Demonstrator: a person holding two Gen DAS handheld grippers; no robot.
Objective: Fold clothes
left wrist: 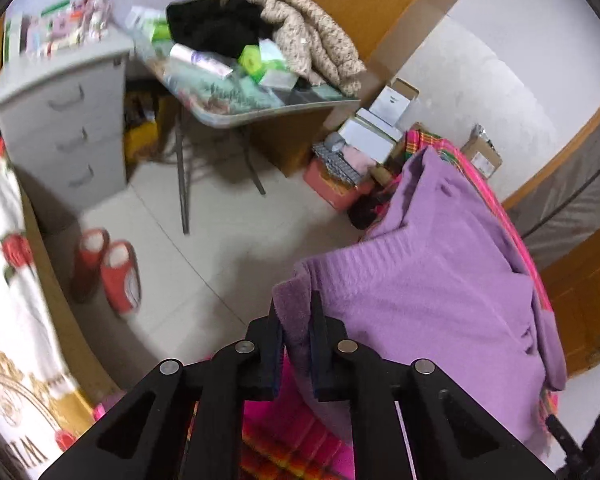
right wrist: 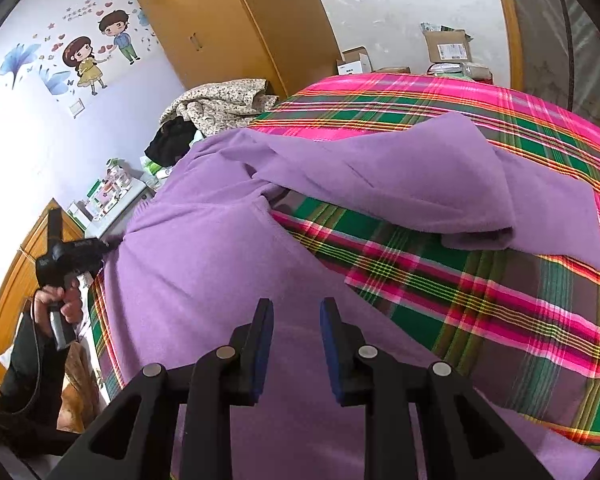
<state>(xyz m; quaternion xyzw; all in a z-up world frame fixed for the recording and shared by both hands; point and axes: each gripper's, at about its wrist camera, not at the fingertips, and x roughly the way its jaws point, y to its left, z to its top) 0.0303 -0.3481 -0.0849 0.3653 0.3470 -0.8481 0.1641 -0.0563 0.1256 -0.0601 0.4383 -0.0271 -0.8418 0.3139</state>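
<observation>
A purple sweater (right wrist: 228, 256) lies spread on a plaid bedspread (right wrist: 480, 300), one sleeve folded across toward the right. My left gripper (left wrist: 296, 308) is shut on the sweater's ribbed hem corner (left wrist: 296, 304) and holds it lifted off the bed's edge; the sweater (left wrist: 432, 288) drapes away to the right. In the right wrist view the left gripper (right wrist: 96, 246) shows at the sweater's left edge, held by a hand. My right gripper (right wrist: 296, 312) is open, its fingers hovering just over the sweater's body, holding nothing.
Beside the bed are tiled floor, red slippers (left wrist: 108, 268), a grey drawer unit (left wrist: 68, 128), a cluttered folding table (left wrist: 260, 92) with a quilted blanket, and boxes (left wrist: 376, 136). A wooden wardrobe (right wrist: 228, 28) stands against the wall.
</observation>
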